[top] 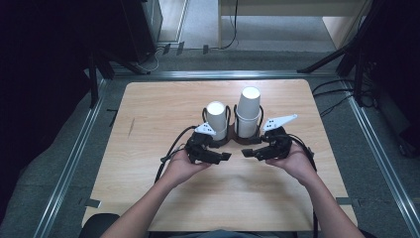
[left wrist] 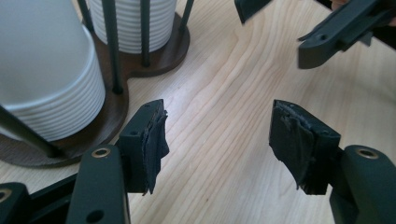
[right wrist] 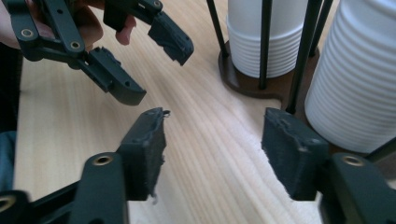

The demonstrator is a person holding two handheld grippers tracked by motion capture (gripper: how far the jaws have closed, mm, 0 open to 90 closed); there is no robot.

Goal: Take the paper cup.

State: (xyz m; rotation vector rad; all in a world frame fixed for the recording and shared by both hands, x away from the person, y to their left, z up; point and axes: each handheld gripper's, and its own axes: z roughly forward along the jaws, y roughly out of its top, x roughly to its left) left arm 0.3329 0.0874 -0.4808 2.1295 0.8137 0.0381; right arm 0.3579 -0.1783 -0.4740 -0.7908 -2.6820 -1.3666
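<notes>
Two cup stacks (top: 232, 117) stand upright in a holder (top: 241, 140); left gripper (top: 225, 156) and right gripper (top: 246, 153) face each other, jaws apart, empty

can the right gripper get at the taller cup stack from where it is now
Probably yes. The right gripper is open and empty, just in front of the taller cup stack. Bare table lies between them. The holder's thin black rods ring the lower cups, so coming in above them looks easier.
</notes>
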